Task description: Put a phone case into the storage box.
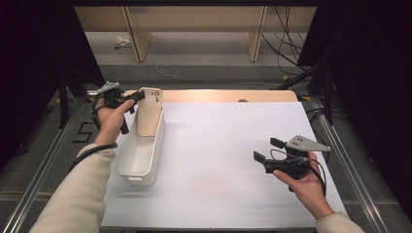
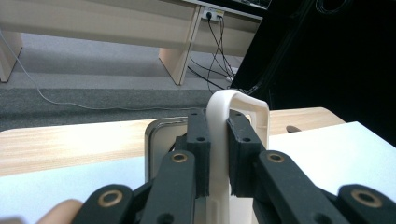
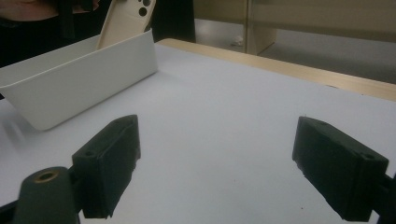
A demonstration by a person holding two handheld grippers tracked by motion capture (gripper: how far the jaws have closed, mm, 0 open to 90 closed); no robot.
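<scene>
The phone case [image 1: 149, 110], smooth cream plastic with rounded corners and camera holes, stands tilted at the far end of the glossy white oblong bin [image 1: 141, 154], its edge pinched by the left gripper [image 1: 138, 96]. The right gripper [image 1: 267, 149] hovers well apart over the matte white table mat [image 1: 218, 160], jaws spread and holding nothing.

Both forearms wear cream sleeves [image 1: 80, 194]. Each black tool [image 1: 279, 151] has brass-ringed pivots [image 2: 111, 198], a trailing black cable and a grey three-cornered plate [image 1: 307, 143].
</scene>
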